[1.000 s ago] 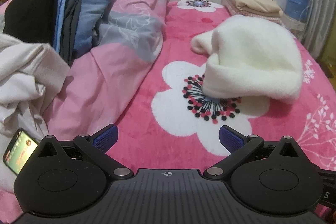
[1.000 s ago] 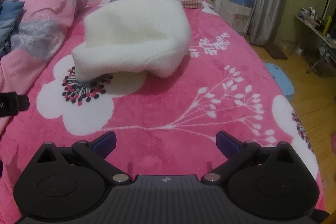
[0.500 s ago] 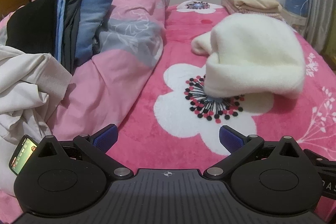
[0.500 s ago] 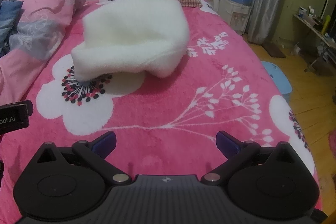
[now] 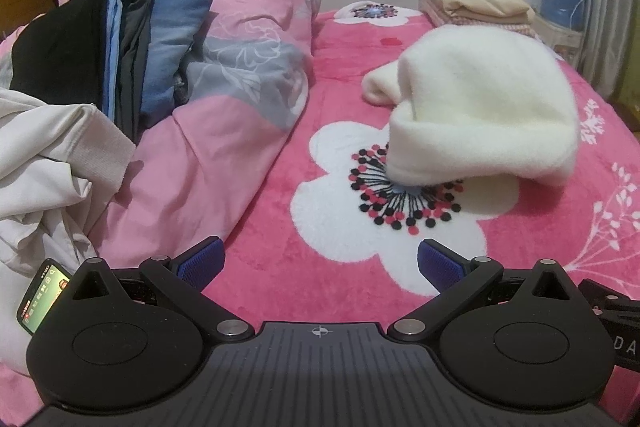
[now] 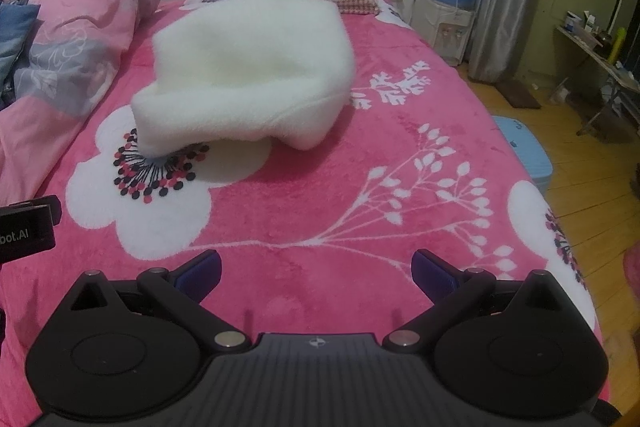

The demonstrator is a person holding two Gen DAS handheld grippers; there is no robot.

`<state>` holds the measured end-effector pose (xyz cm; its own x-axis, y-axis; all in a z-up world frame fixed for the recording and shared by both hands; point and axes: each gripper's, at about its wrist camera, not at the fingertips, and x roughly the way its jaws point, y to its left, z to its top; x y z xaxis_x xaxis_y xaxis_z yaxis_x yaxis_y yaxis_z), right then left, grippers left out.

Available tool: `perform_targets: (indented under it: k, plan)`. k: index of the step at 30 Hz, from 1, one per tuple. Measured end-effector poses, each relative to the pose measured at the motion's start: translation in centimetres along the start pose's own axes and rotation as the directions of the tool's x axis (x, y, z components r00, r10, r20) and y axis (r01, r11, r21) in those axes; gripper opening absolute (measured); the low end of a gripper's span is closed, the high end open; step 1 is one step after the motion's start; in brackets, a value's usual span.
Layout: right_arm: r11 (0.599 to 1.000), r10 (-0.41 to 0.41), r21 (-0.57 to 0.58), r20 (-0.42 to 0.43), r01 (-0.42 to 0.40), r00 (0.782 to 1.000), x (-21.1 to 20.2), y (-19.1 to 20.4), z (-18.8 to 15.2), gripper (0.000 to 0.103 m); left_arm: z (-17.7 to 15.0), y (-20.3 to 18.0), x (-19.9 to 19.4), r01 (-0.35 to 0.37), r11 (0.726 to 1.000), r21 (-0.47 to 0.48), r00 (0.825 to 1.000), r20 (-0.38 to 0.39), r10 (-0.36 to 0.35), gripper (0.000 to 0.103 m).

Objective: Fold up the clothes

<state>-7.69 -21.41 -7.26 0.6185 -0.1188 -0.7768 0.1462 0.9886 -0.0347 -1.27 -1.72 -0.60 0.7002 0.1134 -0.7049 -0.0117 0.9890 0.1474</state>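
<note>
Both grippers sit low at the near edge of the pink floral blanket (image 6: pixel 280 227), pointing toward the far wall. The left gripper (image 5: pixel 320 263) and right gripper (image 6: pixel 316 269) have fingers spread wide, grasping nothing. The folded white fleece garment (image 6: pixel 248 75) lies ahead, mid-bed, well apart from both.

The left gripper (image 5: pixel 319 263) has swung slightly left, the white fleece garment (image 5: pixel 480 107) sitting further right in its view

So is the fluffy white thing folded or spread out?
Folded: the fluffy white garment lies doubled over on the pink blanket, its front edge rolled.
</note>
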Motion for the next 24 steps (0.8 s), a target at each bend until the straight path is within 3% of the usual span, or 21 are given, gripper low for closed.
perform_targets:
  k: [24]
  plan:
    - [1.0,-0.005,-0.013,0.007,0.005,1.0,-0.12,0.29,0.24,0.103,-0.09,0.4,0.2,0.01,1.0,-0.005,1.0,-0.01,-0.01,0.103]
